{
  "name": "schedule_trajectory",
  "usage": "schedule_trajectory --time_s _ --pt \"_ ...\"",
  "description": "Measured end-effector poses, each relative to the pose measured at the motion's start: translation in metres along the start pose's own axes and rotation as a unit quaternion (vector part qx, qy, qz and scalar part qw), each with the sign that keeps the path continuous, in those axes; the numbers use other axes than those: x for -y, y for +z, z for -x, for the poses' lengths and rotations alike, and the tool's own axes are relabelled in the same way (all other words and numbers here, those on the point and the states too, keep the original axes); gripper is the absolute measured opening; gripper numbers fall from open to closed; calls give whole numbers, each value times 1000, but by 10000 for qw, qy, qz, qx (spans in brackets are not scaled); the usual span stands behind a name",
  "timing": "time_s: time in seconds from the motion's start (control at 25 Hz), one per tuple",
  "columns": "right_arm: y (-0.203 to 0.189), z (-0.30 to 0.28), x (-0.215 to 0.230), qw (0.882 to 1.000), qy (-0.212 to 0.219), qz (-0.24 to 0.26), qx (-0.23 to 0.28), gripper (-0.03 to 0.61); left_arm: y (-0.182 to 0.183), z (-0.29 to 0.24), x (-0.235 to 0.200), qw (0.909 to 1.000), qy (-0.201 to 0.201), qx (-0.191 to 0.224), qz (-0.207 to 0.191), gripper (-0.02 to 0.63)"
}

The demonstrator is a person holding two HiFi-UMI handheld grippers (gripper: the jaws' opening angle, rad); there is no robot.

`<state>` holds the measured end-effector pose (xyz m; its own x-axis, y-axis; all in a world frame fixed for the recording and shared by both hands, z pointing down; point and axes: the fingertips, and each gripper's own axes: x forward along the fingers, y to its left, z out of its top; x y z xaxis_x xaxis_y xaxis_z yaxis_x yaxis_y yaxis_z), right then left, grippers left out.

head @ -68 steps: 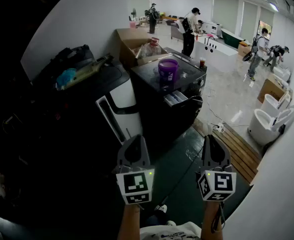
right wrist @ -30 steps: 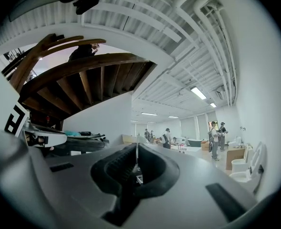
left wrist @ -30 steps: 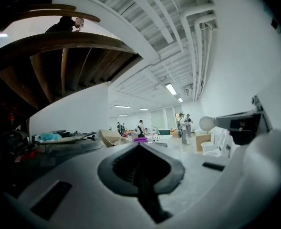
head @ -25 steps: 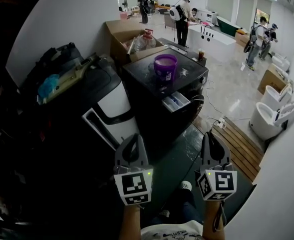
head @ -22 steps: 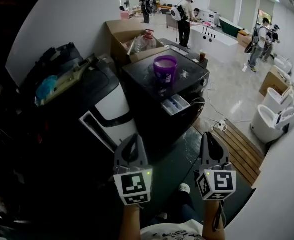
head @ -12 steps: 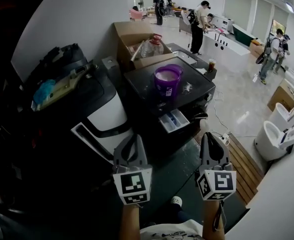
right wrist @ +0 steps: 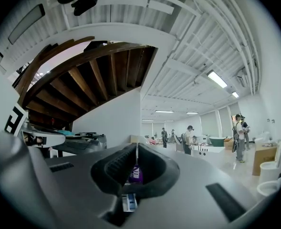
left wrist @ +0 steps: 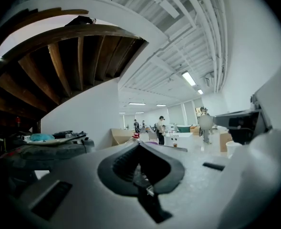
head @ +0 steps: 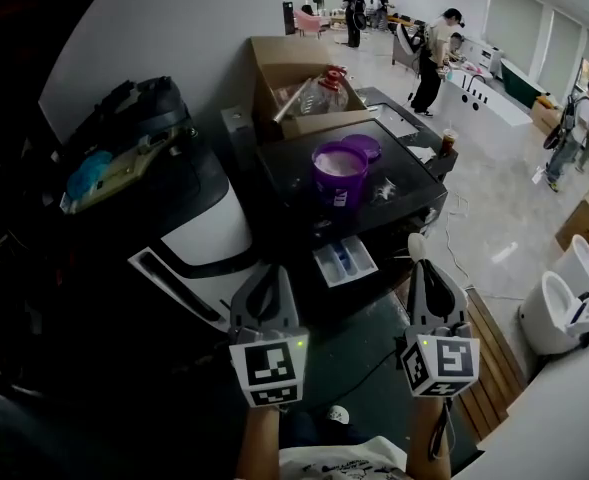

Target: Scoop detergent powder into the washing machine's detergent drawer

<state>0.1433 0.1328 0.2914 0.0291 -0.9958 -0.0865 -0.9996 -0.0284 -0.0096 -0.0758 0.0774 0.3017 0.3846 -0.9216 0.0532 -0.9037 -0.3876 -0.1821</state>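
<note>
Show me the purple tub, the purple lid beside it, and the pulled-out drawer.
purple tub (head: 336,182), head view, front wall.
purple lid (head: 361,147), head view, top face.
detergent drawer (head: 342,260), head view, open compartments.

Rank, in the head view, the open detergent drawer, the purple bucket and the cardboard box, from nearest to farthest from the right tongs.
1. The detergent drawer: pulled open at the front of the washing machine, just left of the right tongs.
2. The purple bucket: on top of the machine, behind the drawer.
3. The cardboard box: beyond the machine, by the wall.
</note>
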Motion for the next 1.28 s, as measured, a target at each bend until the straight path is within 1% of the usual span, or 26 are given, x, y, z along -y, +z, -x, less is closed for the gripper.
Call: schedule_trajectory --time_s 0.24,0.44,0.6,0.96,1.12,1.28 --pt "-8 -24 16 9998 117 -145 -41 21 -1 -21 5 9998 110 -118 -100 3" --pt "-17 -47 20 9996 187 -188 -104 21 -8 -41 1 9995 185 -226 -102 2" --pt "-22 -72 23 9995 241 -167 -146 21 -10 -66 -4 9995 228 -213 -60 3" --pt "-32 -156 27 9992 346 -26 -217 21 -10 -150 -22 9997 184 -134 2 3" --pt "-27 -200 30 9995 279 14 -137 21 -7 -194 -34 9999 107 -102 -6 2" --pt "-28 -245 31 9995 254 48 -176 21 0 -239 -49 10000 33 -56 -6 2"
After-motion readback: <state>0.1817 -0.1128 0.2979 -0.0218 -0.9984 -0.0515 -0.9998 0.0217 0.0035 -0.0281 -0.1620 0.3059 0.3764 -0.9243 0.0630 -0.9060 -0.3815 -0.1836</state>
